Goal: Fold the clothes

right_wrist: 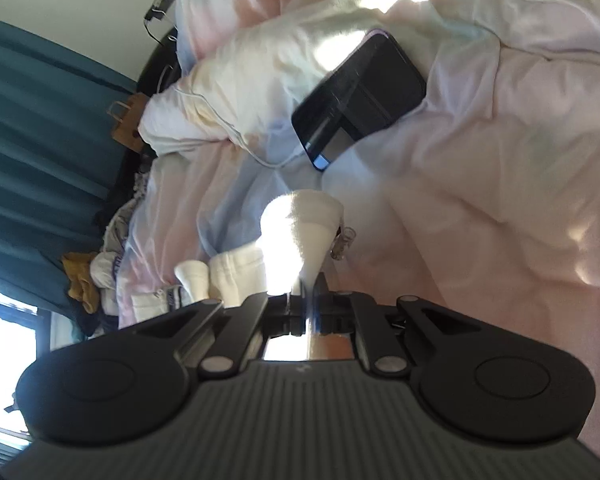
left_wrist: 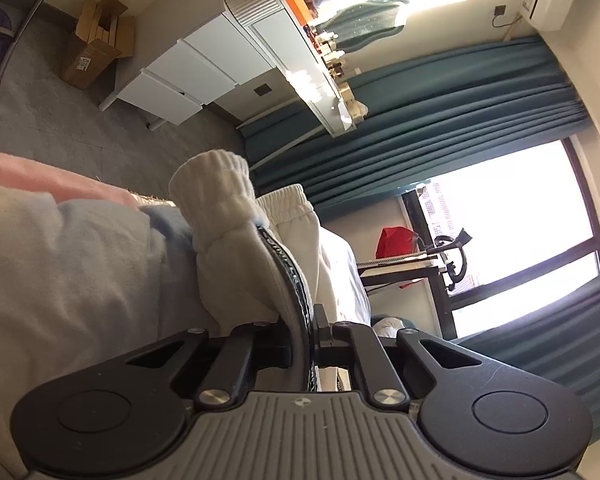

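In the left wrist view my left gripper [left_wrist: 302,304] is shut on a cream-white garment [left_wrist: 236,264]. Its ribbed cuff [left_wrist: 212,184] sticks up past the fingers, and cloth hides the fingertips. The rest of the pale garment [left_wrist: 68,264] spreads to the left, with an elastic waistband [left_wrist: 286,200] just behind. In the right wrist view my right gripper [right_wrist: 306,292] is shut on a bunched white piece of cloth [right_wrist: 304,220] that rises as a cone above the jaws. Two more white folded bits [right_wrist: 220,276] lie to its left on the bed.
A pink duvet [right_wrist: 480,184] covers the bed, with a black phone [right_wrist: 360,96] lying on it. A clothes pile [right_wrist: 96,276] and paper bag [right_wrist: 128,124] sit by teal curtains [right_wrist: 40,140]. White drawers [left_wrist: 188,72], a cardboard box [left_wrist: 96,48] and a window [left_wrist: 508,216] are around.
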`<move>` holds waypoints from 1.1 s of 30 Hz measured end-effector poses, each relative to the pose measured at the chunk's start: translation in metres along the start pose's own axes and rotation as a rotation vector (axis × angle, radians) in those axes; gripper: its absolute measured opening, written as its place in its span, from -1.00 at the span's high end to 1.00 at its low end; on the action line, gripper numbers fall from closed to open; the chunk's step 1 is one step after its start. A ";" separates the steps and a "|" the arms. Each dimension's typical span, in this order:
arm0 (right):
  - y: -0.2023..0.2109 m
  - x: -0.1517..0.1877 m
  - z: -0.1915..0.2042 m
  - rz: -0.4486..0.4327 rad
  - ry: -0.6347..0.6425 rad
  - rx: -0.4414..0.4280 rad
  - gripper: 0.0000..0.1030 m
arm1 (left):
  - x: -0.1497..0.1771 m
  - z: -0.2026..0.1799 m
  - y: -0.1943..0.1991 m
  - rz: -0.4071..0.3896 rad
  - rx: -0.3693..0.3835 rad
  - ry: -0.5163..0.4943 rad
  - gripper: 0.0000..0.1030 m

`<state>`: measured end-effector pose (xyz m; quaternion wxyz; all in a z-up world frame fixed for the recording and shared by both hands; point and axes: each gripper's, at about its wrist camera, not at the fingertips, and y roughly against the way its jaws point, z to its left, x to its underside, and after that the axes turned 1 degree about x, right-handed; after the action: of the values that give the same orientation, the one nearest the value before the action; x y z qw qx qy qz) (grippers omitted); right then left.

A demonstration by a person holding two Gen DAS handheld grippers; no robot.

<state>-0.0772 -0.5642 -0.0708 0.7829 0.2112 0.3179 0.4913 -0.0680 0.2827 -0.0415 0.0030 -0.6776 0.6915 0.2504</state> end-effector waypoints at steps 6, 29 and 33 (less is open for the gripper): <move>0.006 -0.010 0.075 -0.008 0.086 -0.131 0.89 | -0.046 -0.060 -0.035 0.090 -0.008 -0.081 0.84; -0.260 0.123 0.272 -0.201 0.642 -0.003 0.89 | -0.029 -0.146 -0.394 0.282 -0.363 -0.421 0.68; -0.251 0.119 0.269 -0.176 0.655 -0.033 0.83 | -0.030 -0.145 -0.393 0.321 -0.335 -0.421 0.40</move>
<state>0.3097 -0.5695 -0.0759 0.6821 0.0012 0.5615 0.4685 0.3517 0.2773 -0.0386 -0.0051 -0.4843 0.7230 0.4927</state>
